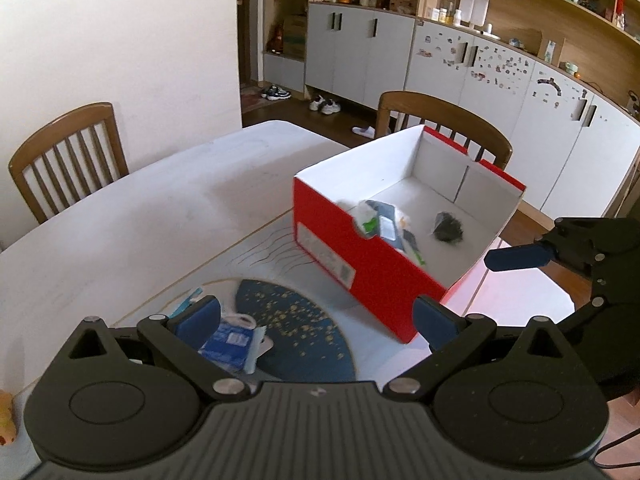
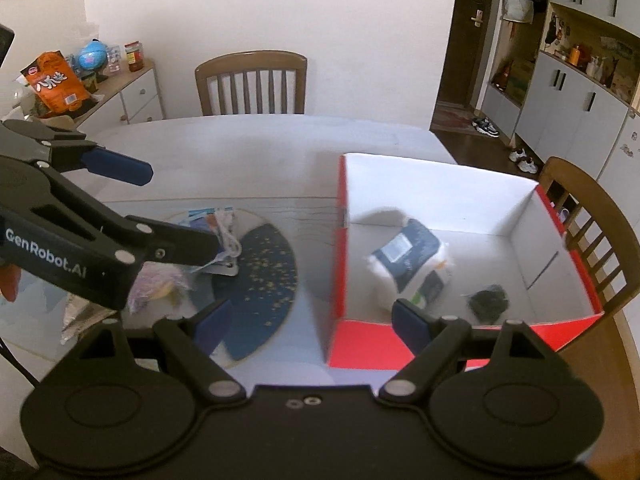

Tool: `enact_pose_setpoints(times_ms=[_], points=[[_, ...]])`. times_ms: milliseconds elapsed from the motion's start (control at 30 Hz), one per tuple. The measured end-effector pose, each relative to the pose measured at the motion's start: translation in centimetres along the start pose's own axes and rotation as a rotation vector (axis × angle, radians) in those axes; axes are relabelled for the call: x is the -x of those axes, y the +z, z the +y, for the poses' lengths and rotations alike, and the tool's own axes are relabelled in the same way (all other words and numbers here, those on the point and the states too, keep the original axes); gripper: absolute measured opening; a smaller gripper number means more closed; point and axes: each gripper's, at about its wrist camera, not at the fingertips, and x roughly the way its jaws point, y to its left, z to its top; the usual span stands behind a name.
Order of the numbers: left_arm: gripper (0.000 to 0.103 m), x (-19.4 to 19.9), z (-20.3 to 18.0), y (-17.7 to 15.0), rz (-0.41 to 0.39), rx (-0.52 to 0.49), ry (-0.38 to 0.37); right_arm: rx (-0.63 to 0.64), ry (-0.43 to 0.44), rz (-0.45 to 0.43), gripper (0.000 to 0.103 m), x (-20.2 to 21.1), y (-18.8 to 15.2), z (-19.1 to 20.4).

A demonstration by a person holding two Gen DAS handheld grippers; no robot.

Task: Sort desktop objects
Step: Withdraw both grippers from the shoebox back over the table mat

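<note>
Our left hand-held gripper (image 1: 316, 316) hangs spread over the small blue-and-white packet (image 1: 232, 340), likely next for the red cardboard box (image 1: 360, 264); our right hand-held gripper (image 2: 312, 316) is spread, empty.

White wall (image 2: 260, 12), 2 wooden chairs (image 1: 66, 156).

box (image 2: 440, 184) top open | far table (image 1: 160, 200) bare | packets (image 2: 224, 236) possibly crowd mat (image 2: 264, 276)

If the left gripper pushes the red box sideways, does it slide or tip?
Probably slides: the red box is long, low and flat on the table. Likely light, holding only a packet and a small dark clump. Its thin walls may flex.
</note>
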Motion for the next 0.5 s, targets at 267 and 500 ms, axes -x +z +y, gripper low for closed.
enact_pose_setpoints(times_ms=[267, 500], points=[[0.103, 1.9, 3.1, -1.9, -0.061, 0.044, 0.059, -0.005, 0.018, 0.01, 0.087, -0.9, -0.3, 2.3], [0.103, 3.1, 5.6, -4.0, -0.083, 0.077, 0.102, 0.0, 0.043, 0.028, 0.087, -2.3, -0.7, 4.0]])
